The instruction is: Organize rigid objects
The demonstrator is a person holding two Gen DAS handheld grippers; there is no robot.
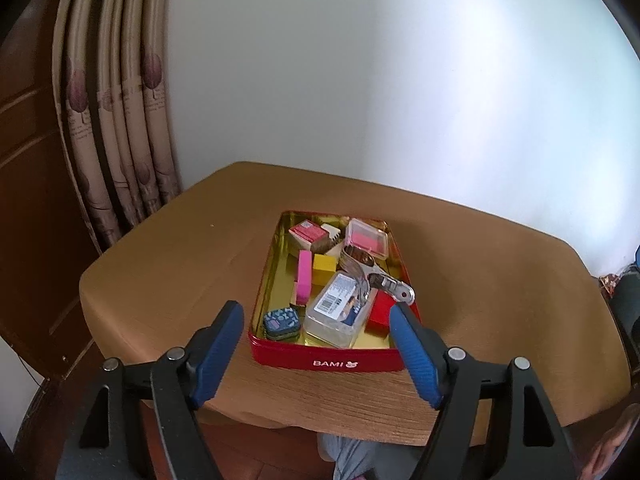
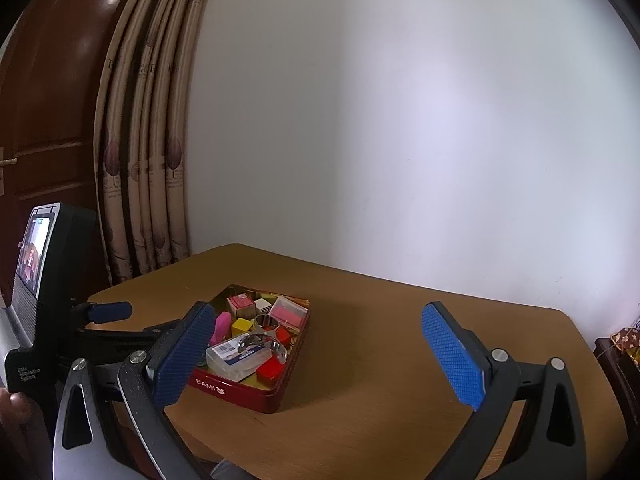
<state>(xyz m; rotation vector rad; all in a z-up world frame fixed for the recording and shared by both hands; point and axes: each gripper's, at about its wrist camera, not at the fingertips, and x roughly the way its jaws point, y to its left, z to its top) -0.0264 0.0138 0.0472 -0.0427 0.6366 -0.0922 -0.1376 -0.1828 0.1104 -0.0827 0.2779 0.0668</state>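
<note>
Only the right view shows a door (image 2: 48,92); both tools (image 1: 316,320) (image 2: 316,344) released, empty.

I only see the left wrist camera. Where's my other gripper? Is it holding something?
Observer: The right gripper is open and holds nothing. It is aimed over the table, just right of the red tin.
Child: What's on the back of my left gripper?
Observer: A small lit screen is mounted on it.
Child: What's way over on the left?
Observer: The brown door has a handle at its edge.
</note>
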